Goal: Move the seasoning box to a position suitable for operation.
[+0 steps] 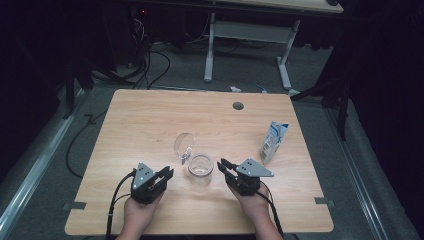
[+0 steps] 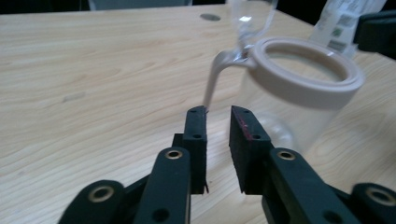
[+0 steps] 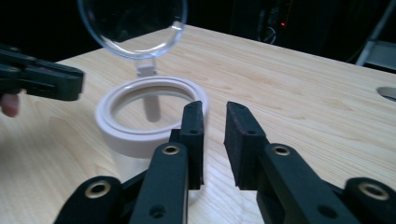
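A clear glass jar (image 1: 201,167) with a beige rim (image 2: 306,86) stands near the middle of the wooden table (image 1: 140,120). Its round clear lid (image 1: 184,145) is swung up and back on a hinge. My left gripper (image 1: 167,174) rests just left of the jar, jaws a narrow gap apart and nothing between them (image 2: 218,112). My right gripper (image 1: 223,165) sits just right of the jar, also narrowly open and holding nothing (image 3: 215,107). In the right gripper view the jar rim (image 3: 112,126) and the lid (image 3: 130,23) lie ahead to the left, with the left gripper (image 3: 46,81) beyond.
A blue and white carton (image 1: 274,141) stands upright toward the table's right side. A round cable hole (image 1: 238,105) sits near the far edge. Behind the table are cables on the floor and a white desk frame (image 1: 210,50).
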`<action>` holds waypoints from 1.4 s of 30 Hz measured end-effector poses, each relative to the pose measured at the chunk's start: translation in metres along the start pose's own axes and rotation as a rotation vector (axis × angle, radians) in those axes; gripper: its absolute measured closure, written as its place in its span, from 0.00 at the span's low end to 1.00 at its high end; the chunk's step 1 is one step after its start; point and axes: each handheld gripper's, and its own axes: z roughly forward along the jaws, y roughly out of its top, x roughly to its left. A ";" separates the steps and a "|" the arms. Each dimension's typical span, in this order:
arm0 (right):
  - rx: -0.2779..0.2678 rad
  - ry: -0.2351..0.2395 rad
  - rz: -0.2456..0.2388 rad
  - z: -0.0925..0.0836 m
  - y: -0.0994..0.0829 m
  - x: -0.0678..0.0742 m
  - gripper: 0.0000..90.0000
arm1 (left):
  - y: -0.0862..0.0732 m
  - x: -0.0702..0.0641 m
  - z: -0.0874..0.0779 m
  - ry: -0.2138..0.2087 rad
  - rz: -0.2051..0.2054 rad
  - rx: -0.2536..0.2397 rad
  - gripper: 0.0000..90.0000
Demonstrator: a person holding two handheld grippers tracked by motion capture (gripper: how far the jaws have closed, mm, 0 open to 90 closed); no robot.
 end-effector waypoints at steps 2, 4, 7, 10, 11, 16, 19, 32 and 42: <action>0.010 -0.026 -0.001 -0.001 -0.002 -0.004 0.83 | -0.003 0.008 -0.002 0.025 0.008 0.021 0.81; 0.013 -0.040 0.008 -0.001 -0.003 -0.007 0.82 | -0.004 0.010 -0.002 0.030 0.010 0.031 0.77; 0.021 -0.048 0.016 -0.001 -0.005 -0.009 0.80 | -0.007 0.018 -0.003 0.046 0.004 0.056 0.73; 0.036 -0.061 0.030 -0.001 -0.008 -0.013 0.77 | -0.008 0.026 -0.005 0.056 0.001 0.084 0.68; 0.039 -0.062 0.031 -0.001 -0.008 -0.015 0.76 | -0.008 0.032 -0.007 0.071 0.009 0.102 0.67; 0.049 -0.088 0.054 -0.002 -0.011 -0.020 0.73 | -0.006 0.048 -0.014 0.081 -0.013 0.119 0.60; 0.056 -0.104 0.067 -0.002 -0.013 -0.023 0.73 | -0.006 0.053 -0.016 0.081 -0.012 0.124 0.57; 0.103 -0.188 0.070 -0.003 -0.023 -0.029 0.67 | -0.025 0.067 -0.033 0.088 0.033 0.110 0.46; 0.128 -0.197 0.075 -0.011 -0.024 -0.031 0.57 | -0.031 0.071 -0.035 0.069 0.005 0.112 0.42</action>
